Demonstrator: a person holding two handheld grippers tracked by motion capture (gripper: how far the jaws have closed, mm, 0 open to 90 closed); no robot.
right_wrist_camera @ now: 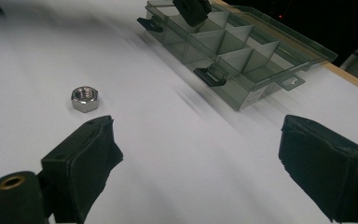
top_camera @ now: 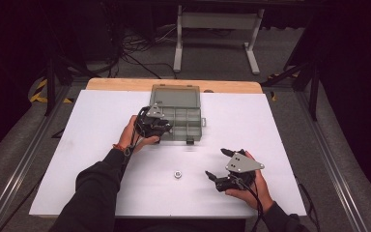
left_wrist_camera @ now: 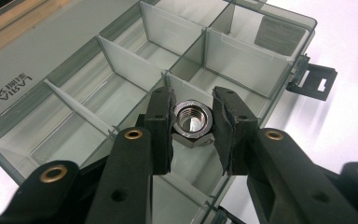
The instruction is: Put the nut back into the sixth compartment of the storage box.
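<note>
Left fingers (left_wrist_camera: 161,130): narrow, black pads pressed on opposite flats of a shiny steel hex nut (left_wrist_camera: 192,122); threaded bore facing up toward the camera.
Left gripper (top_camera: 155,126): poised over the near-left corner of the box, nut directly above a compartment, not yet set down.
Key relation: compartment floor straight below the held nut; thin divider walls close on both sides, so a plain drop should land inside, judged from the left gripper view.
Box: clear grey plastic organiser box (top_camera: 186,121), lid laid open toward the far edge, black latches on the near side, cells looking bare.
Right fingers (right_wrist_camera: 88,163): spread wide, nothing between them.
Right gripper (top_camera: 217,166): low over the near right of the table, pointing left.
Loose nut: second steel hex nut (top_camera: 178,173) flat on the white table (top_camera: 270,125), bore upright, left of the right fingers and well apart from the box; right hand (top_camera: 251,186) clearly nearer to it.
Likely next: release into the cell.
</note>
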